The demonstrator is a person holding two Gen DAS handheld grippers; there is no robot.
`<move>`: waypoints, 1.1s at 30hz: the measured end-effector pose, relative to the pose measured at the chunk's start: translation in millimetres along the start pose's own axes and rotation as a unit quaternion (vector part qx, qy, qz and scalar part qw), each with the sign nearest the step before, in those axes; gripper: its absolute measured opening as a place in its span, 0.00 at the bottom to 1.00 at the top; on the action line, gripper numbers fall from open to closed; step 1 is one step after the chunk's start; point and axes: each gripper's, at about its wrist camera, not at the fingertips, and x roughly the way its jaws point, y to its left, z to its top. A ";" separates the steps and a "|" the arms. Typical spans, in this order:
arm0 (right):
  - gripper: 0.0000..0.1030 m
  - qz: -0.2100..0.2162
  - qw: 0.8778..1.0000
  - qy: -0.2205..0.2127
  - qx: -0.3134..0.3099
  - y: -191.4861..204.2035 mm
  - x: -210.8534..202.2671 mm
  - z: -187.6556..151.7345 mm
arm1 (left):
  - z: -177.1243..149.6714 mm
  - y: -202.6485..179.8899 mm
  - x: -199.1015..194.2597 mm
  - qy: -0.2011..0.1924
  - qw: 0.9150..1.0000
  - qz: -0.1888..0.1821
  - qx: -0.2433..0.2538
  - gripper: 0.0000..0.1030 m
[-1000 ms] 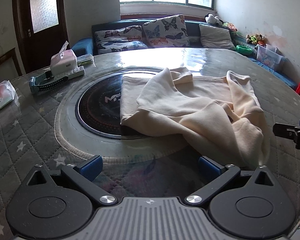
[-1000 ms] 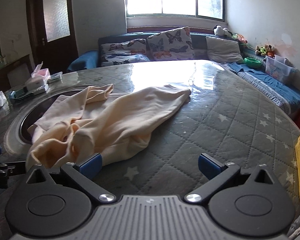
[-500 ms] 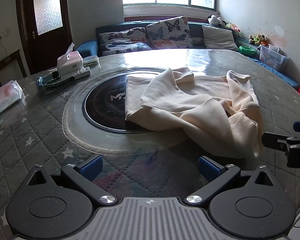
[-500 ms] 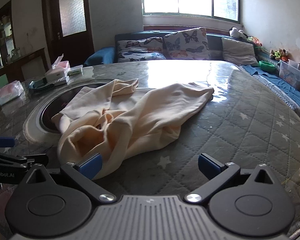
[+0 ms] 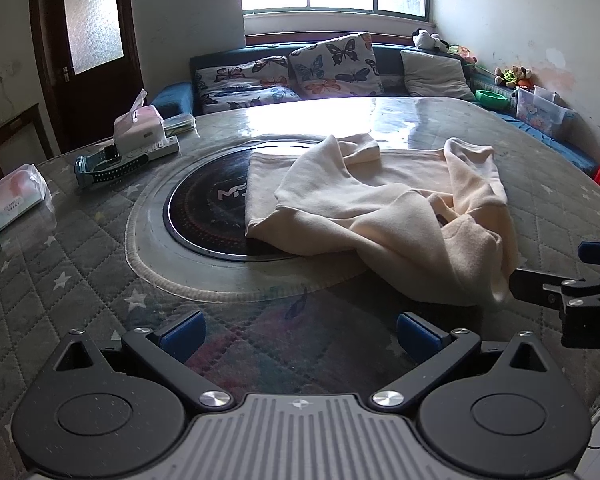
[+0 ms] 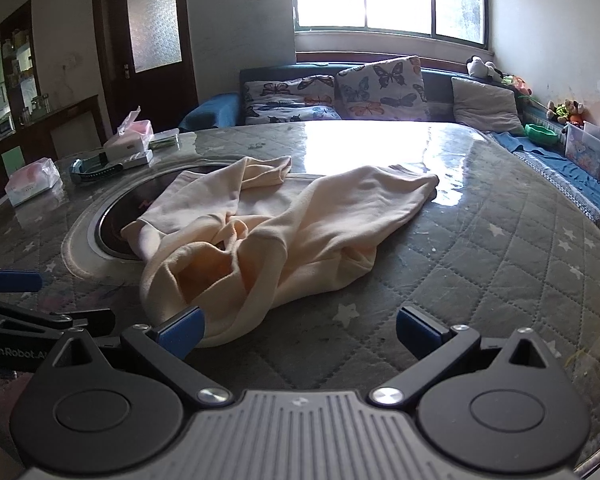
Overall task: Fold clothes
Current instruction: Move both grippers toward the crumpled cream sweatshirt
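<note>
lying crumpled, cream garment (image 5: 380, 216) spanning left-right

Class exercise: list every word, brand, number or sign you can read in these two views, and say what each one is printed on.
"GenRobot.A", cut off by the near finger: on the left gripper.
"M", a partly covered logo: on the black round plate.
Print on the tissue pack: too blurred.
Right gripper: no text.

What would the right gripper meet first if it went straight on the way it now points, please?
Probably the near bunched edge of the cream garment: the right gripper is open, its left finger already beside the cloth. Depth is unclear.
</note>
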 end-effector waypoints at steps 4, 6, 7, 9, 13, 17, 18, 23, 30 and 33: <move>1.00 0.001 1.000 -0.002 -0.001 1.8 -2.5 -0.7 | -1.1 -2.1 -1.9 0.000 1.000 0.003 0.000 1.00; 1.00 0.002 1.000 -0.003 -0.002 2.6 -3.6 -1.0 | -1.3 -2.6 -2.8 -0.001 1.000 0.003 0.000 1.00; 1.00 0.002 1.000 -0.003 -0.002 3.0 -4.1 -1.1 | -1.4 -3.0 -3.2 -0.001 1.000 0.003 0.001 1.00; 1.00 0.002 1.000 -0.004 -0.003 3.8 -5.1 -1.5 | -1.6 -3.7 -3.9 -0.002 1.000 0.003 0.001 1.00; 1.00 0.003 1.000 -0.005 -0.004 5.4 -7.0 -2.1 | -2.1 -5.1 -5.2 -0.003 1.000 0.003 0.002 1.00; 1.00 0.003 1.000 -0.006 -0.004 5.5 -7.4 -2.2 | -2.1 -6.6 -6.0 -0.004 1.000 0.004 0.004 1.00; 1.00 0.004 1.000 -0.006 -0.004 5.7 -7.5 -2.2 | -2.0 -6.9 -6.0 -0.004 1.000 0.003 0.005 1.00; 1.00 0.006 1.000 -0.007 -0.004 6.4 -7.8 -2.0 | -2.2 -8.5 -6.3 -0.004 1.000 0.003 0.008 1.00; 1.00 0.007 1.000 -0.004 -0.006 7.5 -5.5 -1.8 | -1.2 -10.2 -5.1 -0.002 1.000 0.001 0.010 1.00; 1.00 0.008 1.000 -0.003 -0.006 7.8 -4.3 -1.4 | -0.8 -9.7 -3.5 0.000 1.000 0.001 0.009 1.00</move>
